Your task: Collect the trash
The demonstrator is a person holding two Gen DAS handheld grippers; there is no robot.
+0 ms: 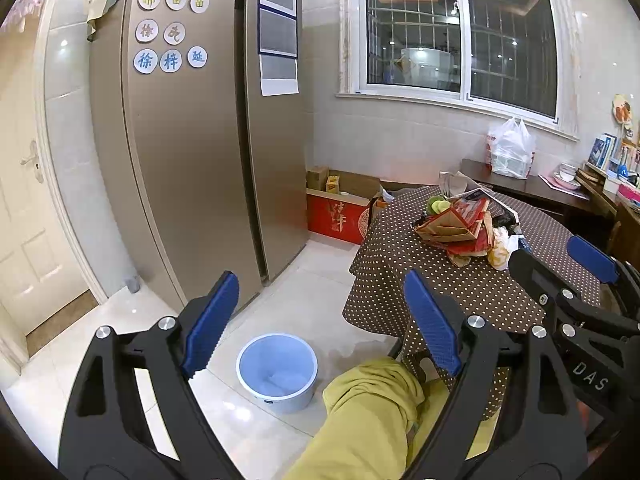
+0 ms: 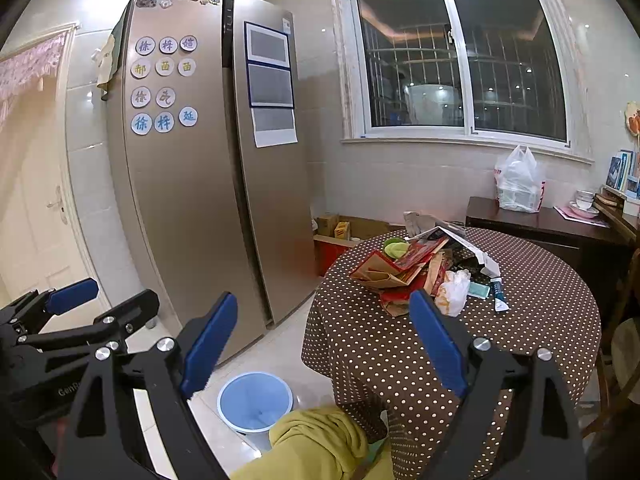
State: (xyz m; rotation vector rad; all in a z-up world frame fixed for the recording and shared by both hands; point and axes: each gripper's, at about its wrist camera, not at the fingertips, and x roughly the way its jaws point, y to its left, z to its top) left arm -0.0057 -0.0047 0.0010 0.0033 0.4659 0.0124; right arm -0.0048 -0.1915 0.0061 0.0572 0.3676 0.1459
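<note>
Holding both grippers wide open, empty: left gripper (image 1: 320, 324), right gripper (image 2: 324, 340). Trash pile (image 2: 424, 276) sitting mid-worktop (image 2: 540, 320), 1 o'clock of right gripper, nearer arm. Bin (image 2: 255, 402) waiting on floor, 7 o'clock.

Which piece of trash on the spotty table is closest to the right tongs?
The crumpled white-and-yellow wrapper at the near edge of the trash pile, just beyond the open right tongs. The red paper packaging and blue tube lie farther off.
</note>
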